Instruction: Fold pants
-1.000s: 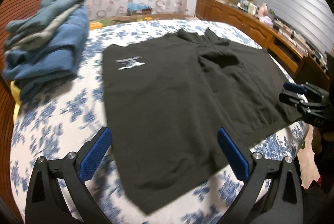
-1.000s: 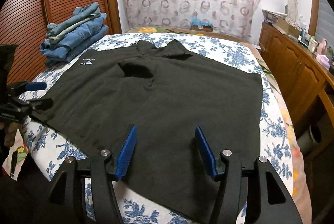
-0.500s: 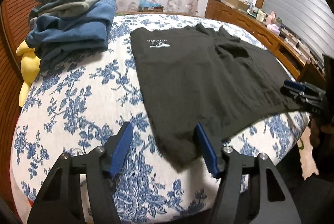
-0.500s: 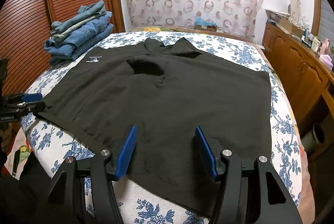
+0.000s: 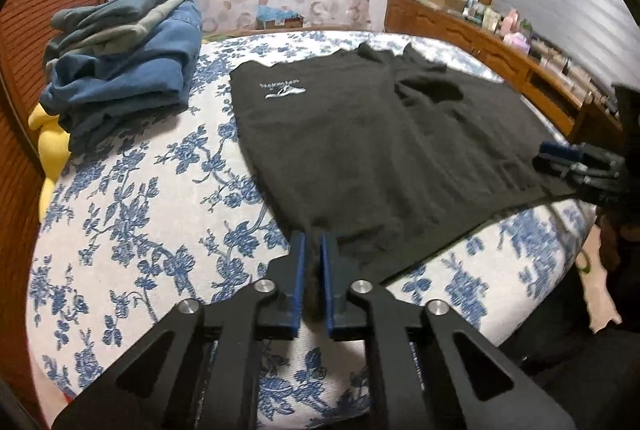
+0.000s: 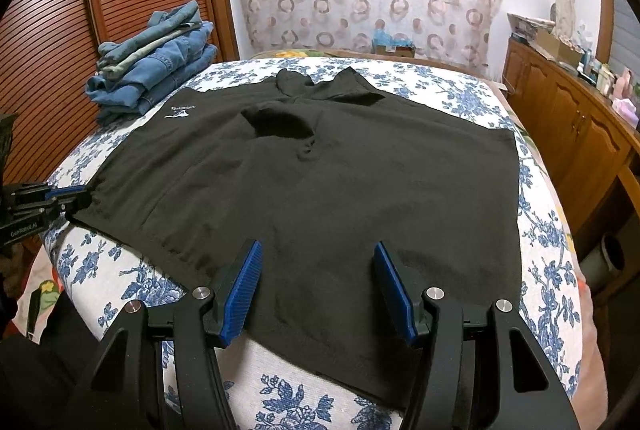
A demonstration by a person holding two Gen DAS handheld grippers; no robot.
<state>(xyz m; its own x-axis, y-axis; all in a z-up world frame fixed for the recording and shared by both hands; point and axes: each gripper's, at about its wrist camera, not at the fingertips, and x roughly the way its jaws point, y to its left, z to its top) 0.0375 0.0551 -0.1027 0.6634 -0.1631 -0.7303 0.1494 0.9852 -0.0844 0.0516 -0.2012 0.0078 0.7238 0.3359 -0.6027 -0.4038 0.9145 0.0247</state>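
Black pants (image 5: pixel 380 149) (image 6: pixel 320 181) with a small white logo (image 5: pixel 282 89) lie spread flat on the flowered bed. In the left wrist view my left gripper (image 5: pixel 314 242) is closing its jaws, and the blue pads pinch the near corner of the pants. The same gripper (image 6: pixel 68 197) shows at the left edge of the right wrist view, at the pants' corner. My right gripper (image 6: pixel 318 254) stands open over the near hem, with cloth below the gap and no pad pressing on it. It shows side-on (image 5: pixel 560 155) at the right of the left wrist view.
A pile of folded jeans (image 5: pixel 120 69) (image 6: pixel 156 65) sits at the bed's far left corner, with something yellow (image 5: pixel 48 145) beside it. The bedspread (image 5: pixel 140 209) is bare left of the pants. A wooden dresser (image 6: pixel 572 125) runs along the right, slatted doors (image 6: pixel 60 29) along the left.
My left gripper slid left along the hem to the pants' corner and went from wide open to shut on the cloth. The right gripper stayed still and open.
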